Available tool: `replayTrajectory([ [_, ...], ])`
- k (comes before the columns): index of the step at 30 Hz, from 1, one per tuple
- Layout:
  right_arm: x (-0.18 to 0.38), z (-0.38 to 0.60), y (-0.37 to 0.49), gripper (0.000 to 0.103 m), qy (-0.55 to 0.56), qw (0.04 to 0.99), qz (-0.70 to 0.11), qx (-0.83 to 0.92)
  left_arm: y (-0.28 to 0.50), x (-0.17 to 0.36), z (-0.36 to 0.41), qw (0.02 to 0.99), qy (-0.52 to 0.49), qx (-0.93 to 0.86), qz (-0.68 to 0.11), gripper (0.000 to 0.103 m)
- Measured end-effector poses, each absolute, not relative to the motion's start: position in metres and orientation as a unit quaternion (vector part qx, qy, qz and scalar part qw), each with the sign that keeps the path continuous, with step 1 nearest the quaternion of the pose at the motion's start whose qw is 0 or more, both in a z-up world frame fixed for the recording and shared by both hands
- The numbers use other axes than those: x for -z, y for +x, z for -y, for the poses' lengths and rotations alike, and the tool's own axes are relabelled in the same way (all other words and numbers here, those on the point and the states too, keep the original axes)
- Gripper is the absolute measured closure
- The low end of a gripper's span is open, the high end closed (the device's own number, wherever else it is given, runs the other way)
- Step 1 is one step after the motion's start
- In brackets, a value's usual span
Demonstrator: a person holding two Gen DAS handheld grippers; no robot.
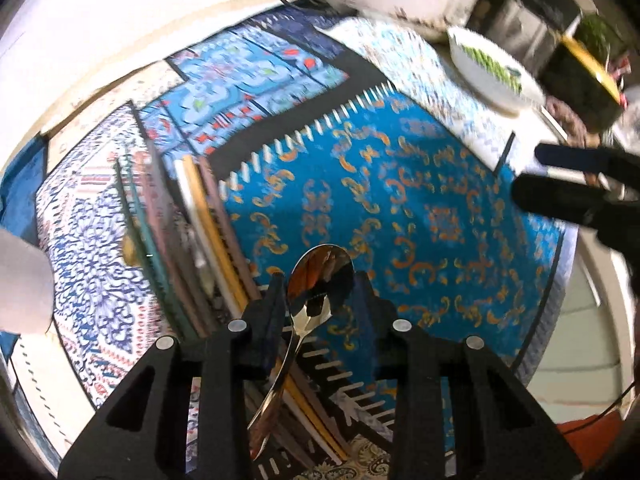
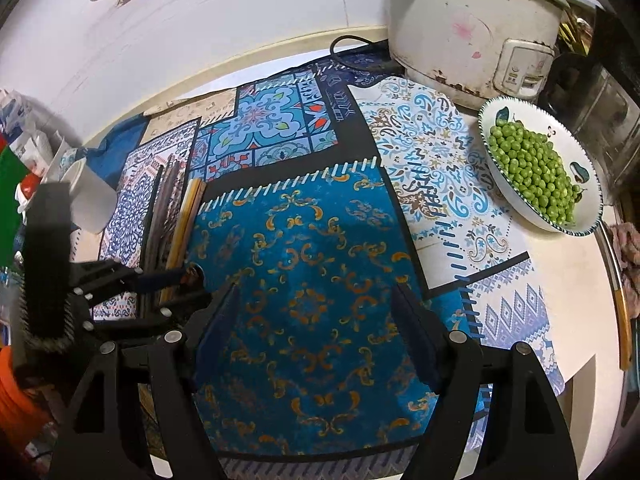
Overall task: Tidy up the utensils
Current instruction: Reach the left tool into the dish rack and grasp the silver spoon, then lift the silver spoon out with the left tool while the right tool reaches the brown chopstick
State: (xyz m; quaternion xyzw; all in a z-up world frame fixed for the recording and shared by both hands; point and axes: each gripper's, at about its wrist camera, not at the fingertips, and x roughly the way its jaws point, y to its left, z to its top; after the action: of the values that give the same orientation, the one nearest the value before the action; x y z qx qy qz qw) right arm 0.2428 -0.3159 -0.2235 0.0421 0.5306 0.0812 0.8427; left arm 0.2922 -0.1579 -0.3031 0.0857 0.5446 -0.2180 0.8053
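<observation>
Holding peas, one bowl (image 2: 520,196) sat on the counter (image 2: 568,300); left claw (image 1: 320,292) gripped one spoon (image 1: 316,280) above the chopsticks (image 1: 208,216), right claw (image 2: 316,312) gaped empty

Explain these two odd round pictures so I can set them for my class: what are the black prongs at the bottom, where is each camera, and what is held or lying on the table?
No robot here: a person holds a two-finger gripper in each hand, each carrying a wide-angle camera looking along its fingers. In the left camera's picture, the left gripper has a metal spoon between its fingers, above a bundle of chopsticks. In the right camera's picture, the right gripper is open and empty over the blue patterned mat. A bowl of green peas and a rice cooker stand behind.
</observation>
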Motion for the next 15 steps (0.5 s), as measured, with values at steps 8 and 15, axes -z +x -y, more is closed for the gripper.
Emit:
replayTrajectory([
  [8,0.23,0.289,0.25,0.029,0.012,0.842,-0.528,-0.107,0.273,0.265,0.125,0.84,0.042,0.183,-0.509,0.071],
  [15,0.234,0.254,0.258,0.029,-0.02,0.84,-0.522,-0.146,0.264,0.246,0.088,0.864,-0.001,0.138,-0.485,0.072],
])
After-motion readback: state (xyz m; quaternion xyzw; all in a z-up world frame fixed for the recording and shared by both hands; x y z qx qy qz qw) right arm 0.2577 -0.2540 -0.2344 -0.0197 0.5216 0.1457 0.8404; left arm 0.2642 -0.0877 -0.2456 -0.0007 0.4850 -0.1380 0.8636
